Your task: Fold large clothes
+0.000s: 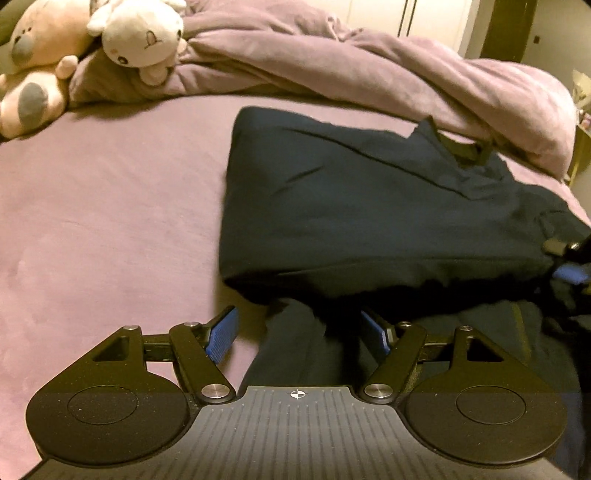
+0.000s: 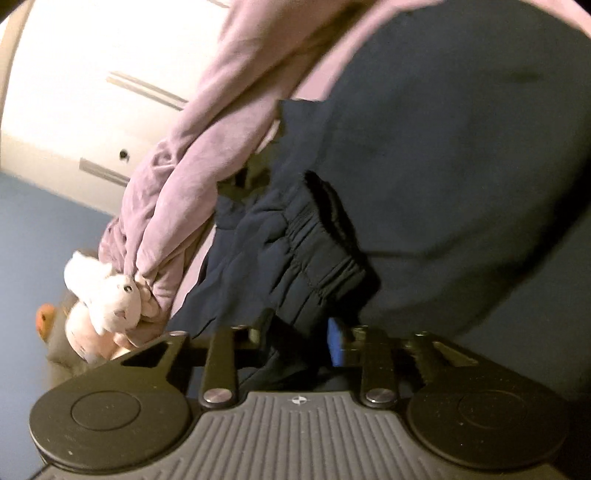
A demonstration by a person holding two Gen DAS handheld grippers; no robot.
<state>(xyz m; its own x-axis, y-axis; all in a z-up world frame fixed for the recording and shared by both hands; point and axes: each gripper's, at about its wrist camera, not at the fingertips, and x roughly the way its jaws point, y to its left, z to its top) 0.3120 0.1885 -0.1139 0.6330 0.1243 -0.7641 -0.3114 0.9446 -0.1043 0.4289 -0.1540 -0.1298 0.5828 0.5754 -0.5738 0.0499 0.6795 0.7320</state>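
Observation:
Dark navy trousers lie partly folded on the purple bed sheet. My left gripper is open, its blue pads on either side of a trouser leg end near the front edge. My right gripper is shut on the elastic waistband and holds that bunched fabric up; one blue pad shows. The right gripper also shows at the right edge of the left wrist view, at the trousers' right side.
A crumpled purple duvet lies along the back of the bed. Two plush toys sit at the back left. A white wardrobe and blue floor show beyond the bed.

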